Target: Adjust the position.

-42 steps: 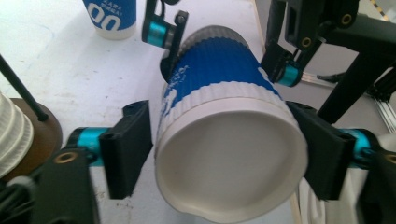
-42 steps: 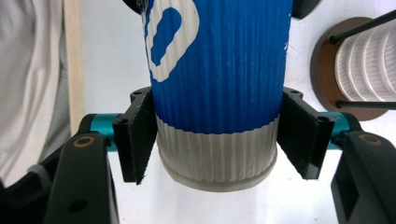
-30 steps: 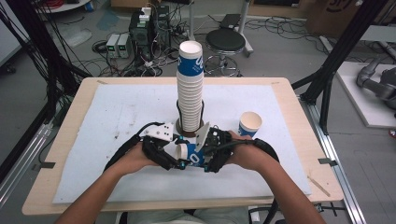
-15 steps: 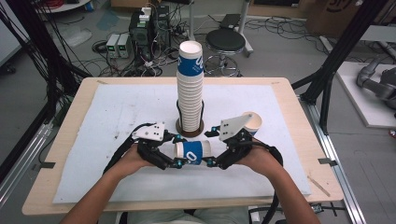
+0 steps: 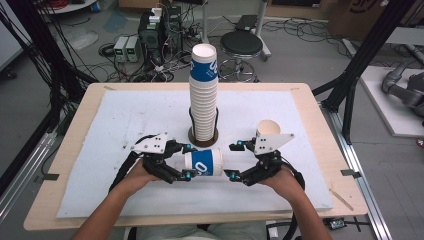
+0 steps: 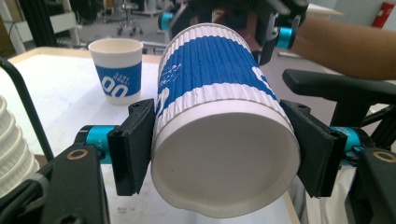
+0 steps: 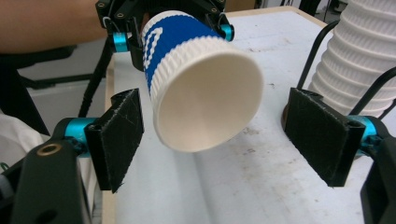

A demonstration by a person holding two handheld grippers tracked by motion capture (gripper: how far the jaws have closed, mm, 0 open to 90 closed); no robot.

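The right gripper (image 5: 235, 161) has let go, jaws wide, leaving the cup (image 5: 203, 162) clamped sideways in the left gripper (image 5: 188, 161) near the table's (image 5: 75, 150) front edge, a handover seemingly done.

I work in a lab or test workshop rather than a home. My table (image 5: 310, 107) is a bare wooden top under a scuffed white mat (image 5: 125, 120), framed by black struts (image 5: 370, 47). Behind it, cables (image 5: 65, 60) sprawl over a grey concrete floor (image 5: 300, 50) among electronics boxes (image 5: 125, 48) (stacked loosely), a round stool (image 5: 242, 43) and a cardboard carton (image 5: 360, 12).
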